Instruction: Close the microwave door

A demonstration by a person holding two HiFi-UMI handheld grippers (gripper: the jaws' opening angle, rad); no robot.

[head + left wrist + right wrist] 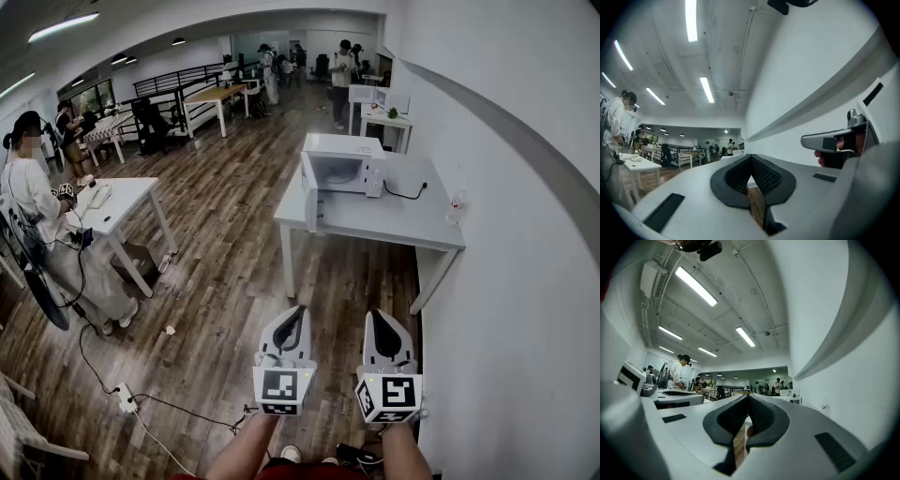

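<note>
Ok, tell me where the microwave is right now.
In the head view the microwave sits above centre, on the white table by the right-hand wall, door open.

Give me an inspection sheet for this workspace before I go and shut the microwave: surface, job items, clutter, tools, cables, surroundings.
Surface: white table standing against the right wall.
Job's things: microwave on the table, its door swung open to the left.
Clutter: small bottle at the table's wall edge.
Tools: left tool and right tool both shut, holding nothing, well short of the table.
Cables: black cord running from the microwave toward the wall; power strip with its lead on the floor.
Surroundings: wooden floor; person at a table on the left; more people farther back.
</note>
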